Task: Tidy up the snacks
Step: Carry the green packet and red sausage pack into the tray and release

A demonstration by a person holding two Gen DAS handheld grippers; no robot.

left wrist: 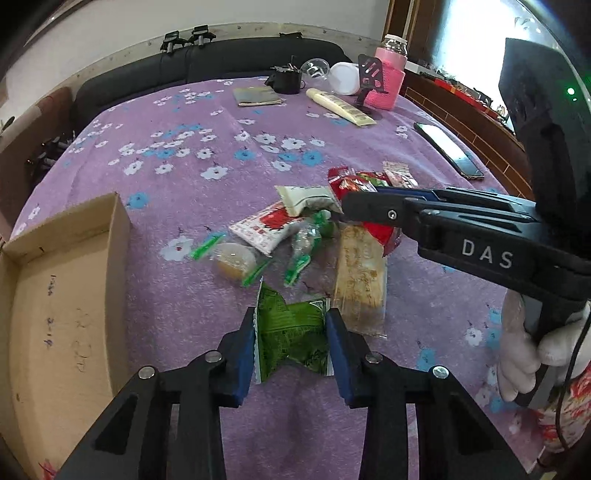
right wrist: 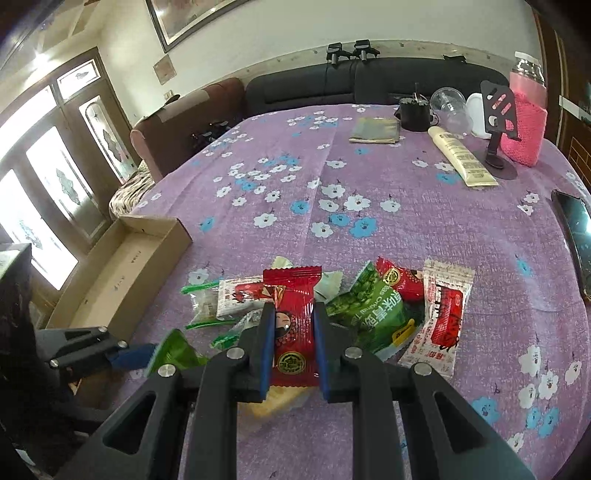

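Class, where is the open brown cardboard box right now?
Left wrist view: the open brown cardboard box lies at the purple tablecloth's left edge, left of the snack pile.

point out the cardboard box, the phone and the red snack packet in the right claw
cardboard box (left wrist: 66,295), left wrist view, on its bare inside floor
phone (left wrist: 448,149), left wrist view, on the middle of its screen
red snack packet (right wrist: 293,325), right wrist view, on its printed front between the pads

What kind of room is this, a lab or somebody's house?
Most likely a home living room: a dark sofa behind the table, a framed picture on the wall, and a flowered tablecloth strewn with snacks.
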